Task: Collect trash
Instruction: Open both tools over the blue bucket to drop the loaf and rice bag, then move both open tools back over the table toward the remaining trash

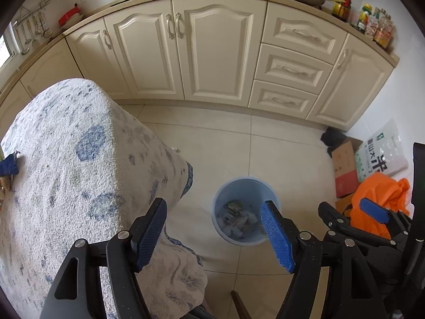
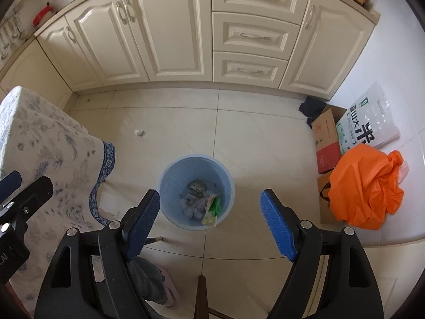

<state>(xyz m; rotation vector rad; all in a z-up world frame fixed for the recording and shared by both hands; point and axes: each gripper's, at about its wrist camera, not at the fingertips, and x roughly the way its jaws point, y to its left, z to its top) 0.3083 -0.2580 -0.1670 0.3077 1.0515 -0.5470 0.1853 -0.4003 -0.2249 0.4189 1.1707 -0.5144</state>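
Observation:
A light blue trash bin stands on the tiled floor with several wrappers and crumpled papers inside; a green and yellow wrapper lies against its near rim. The bin also shows in the left wrist view. My right gripper is open and empty, held above the bin. My left gripper is open and empty, over the table edge and just left of the bin. A crumpled white paper lies on the floor beyond the bin. A blue wrapper lies on the table at the far left.
A table with a white and blue patterned cloth fills the left. Cream cabinets line the back. A cardboard box, a rice bag and an orange bag sit at the right wall. A chair back is below.

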